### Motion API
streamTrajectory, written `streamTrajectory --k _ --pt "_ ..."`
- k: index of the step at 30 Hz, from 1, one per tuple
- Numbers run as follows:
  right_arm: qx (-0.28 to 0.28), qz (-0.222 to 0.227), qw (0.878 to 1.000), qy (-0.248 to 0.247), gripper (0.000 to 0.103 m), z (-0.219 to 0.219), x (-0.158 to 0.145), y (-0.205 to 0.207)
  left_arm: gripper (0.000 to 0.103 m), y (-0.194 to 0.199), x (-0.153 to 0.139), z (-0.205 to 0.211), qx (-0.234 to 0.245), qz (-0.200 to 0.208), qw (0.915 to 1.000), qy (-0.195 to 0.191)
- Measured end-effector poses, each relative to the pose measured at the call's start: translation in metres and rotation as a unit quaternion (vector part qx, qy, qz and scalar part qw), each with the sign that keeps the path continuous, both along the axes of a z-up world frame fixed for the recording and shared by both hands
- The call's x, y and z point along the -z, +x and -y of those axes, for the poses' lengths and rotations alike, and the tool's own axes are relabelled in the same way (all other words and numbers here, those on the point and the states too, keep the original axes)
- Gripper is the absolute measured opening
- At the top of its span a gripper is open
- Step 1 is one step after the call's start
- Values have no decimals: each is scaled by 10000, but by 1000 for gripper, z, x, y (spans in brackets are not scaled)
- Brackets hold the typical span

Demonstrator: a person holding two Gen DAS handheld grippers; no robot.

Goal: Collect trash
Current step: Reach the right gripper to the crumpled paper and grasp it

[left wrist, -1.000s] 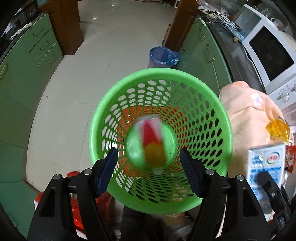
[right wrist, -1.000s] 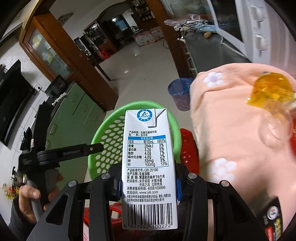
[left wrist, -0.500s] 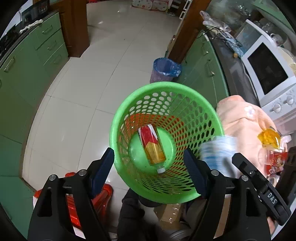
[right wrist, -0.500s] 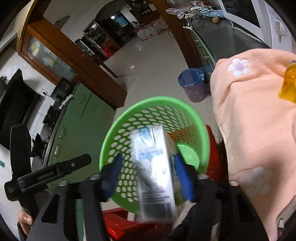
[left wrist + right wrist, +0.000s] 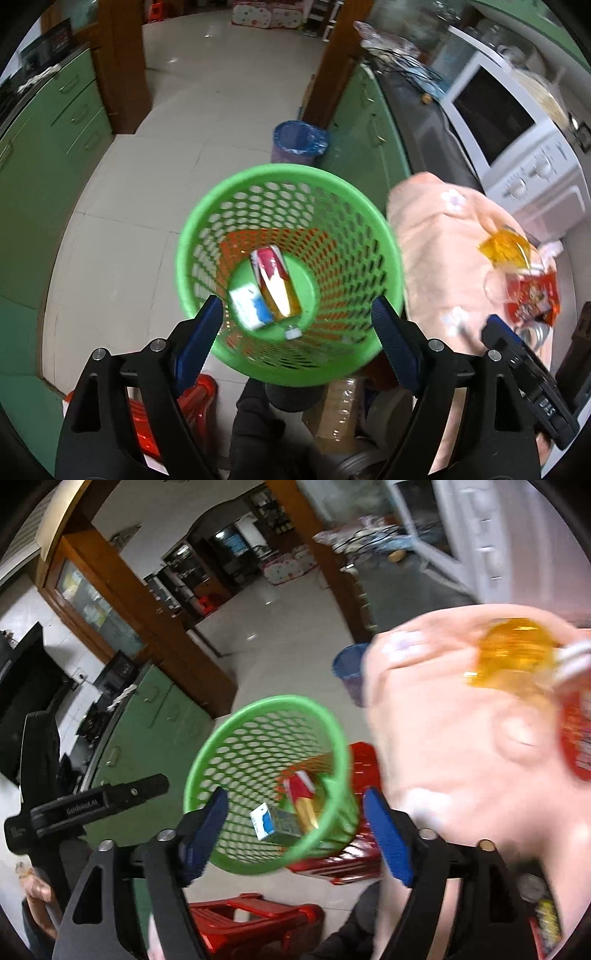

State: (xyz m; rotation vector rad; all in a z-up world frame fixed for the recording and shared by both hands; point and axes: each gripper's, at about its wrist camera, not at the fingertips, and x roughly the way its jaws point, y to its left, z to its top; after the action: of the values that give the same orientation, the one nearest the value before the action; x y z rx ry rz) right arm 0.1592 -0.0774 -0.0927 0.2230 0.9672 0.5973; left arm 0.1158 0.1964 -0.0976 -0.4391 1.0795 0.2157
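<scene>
Lying in the green basket (image 5: 221, 206) are a bottle (image 5: 275, 282) and a carton (image 5: 249, 308); both grippers, left (image 5: 295, 338) and right (image 5: 295, 832), are opening and empty. An orange cup (image 5: 504, 247) and red wrapper (image 5: 533, 299) wait on the cloth (image 5: 436, 251).

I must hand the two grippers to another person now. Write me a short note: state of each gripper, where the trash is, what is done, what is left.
Left gripper: jaws opening, nothing between them.
Right gripper: jaws opening, nothing held.
Both are above the green basket.
Done: the milk carton and the red-yellow bottle lie on the basket's bottom.
Left: the orange jelly cup and the red snack packet lie on the peach cloth to the right. Other trash there is too blurred to tell.
</scene>
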Motion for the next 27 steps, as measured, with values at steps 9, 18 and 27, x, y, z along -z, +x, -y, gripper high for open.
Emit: streamTrajectory --k 9,18,27 --pt "729 412 9942 -671 85 106 -20 -38 82 5 -2 66 658 -26 9978 -98" --pt "1450 346 9813 -1214 90 202 -11 -48 87 5 0 145 1518 -191 9878 -273" --pt "1387 -8 9797 -1447 91 222 32 -26 87 2 11 212 2188 -469 9735 -478"
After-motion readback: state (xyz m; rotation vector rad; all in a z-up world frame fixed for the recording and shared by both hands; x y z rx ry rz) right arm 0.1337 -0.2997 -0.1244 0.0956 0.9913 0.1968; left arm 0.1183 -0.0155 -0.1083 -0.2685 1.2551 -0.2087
